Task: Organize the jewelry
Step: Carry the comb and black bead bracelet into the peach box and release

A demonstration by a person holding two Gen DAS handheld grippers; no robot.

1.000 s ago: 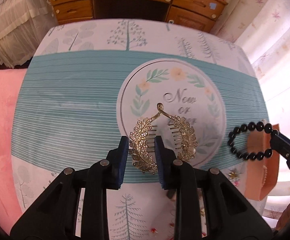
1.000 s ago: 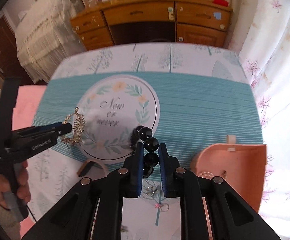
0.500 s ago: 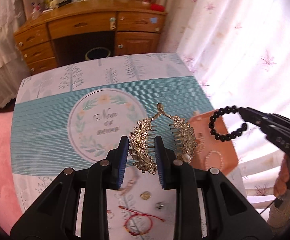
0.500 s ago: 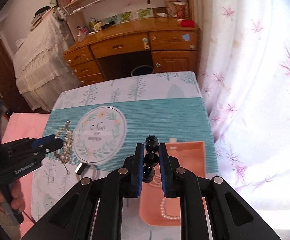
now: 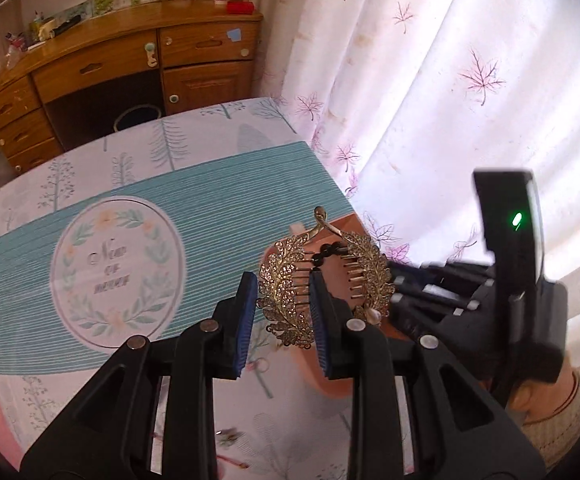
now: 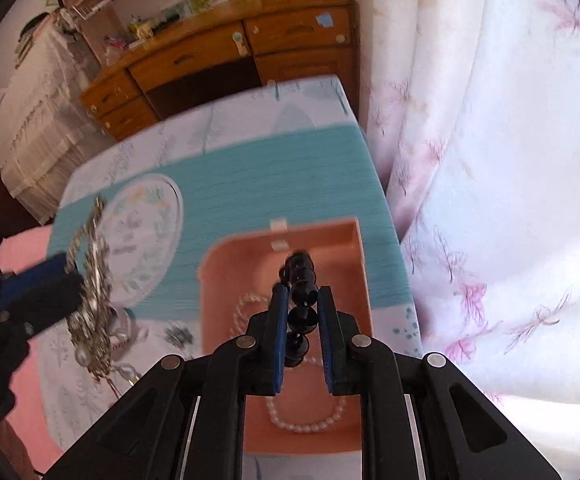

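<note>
**Both pieces now arriving over the pink box**

Since the earlier frames, both tongs have been travelling from the middle of the surface toward the pink box at its curtain-side edge; the printed round emblem [image 5: 116, 272], once under the hair comb, is now lying off at nine o'clock in the left wrist view.

The left tongs [image 5: 283, 316] are closing snugly on one leafy wing of the gold hair comb [image 5: 290, 292], which is hanging in the air with the pink box [image 6: 354, 264] just behind it. The right tongs [image 6: 303, 322] are nearly shut, pinching the black bead bracelet [image 6: 300, 280], which is sticking out toward twelve o'clock directly above the open box.

Inside the box, a pearl strand [image 6: 306, 424] is already lying at six o'clock, with a second pale strand at about nine o'clock, so part of the sorting looks done. Neither carried piece is released yet. On the surface [image 6: 250, 176], small items are still waiting: something blurred at seven o'clock of the box in the right view, and little pieces near the bottom of the left view, too smeared to name.
</note>
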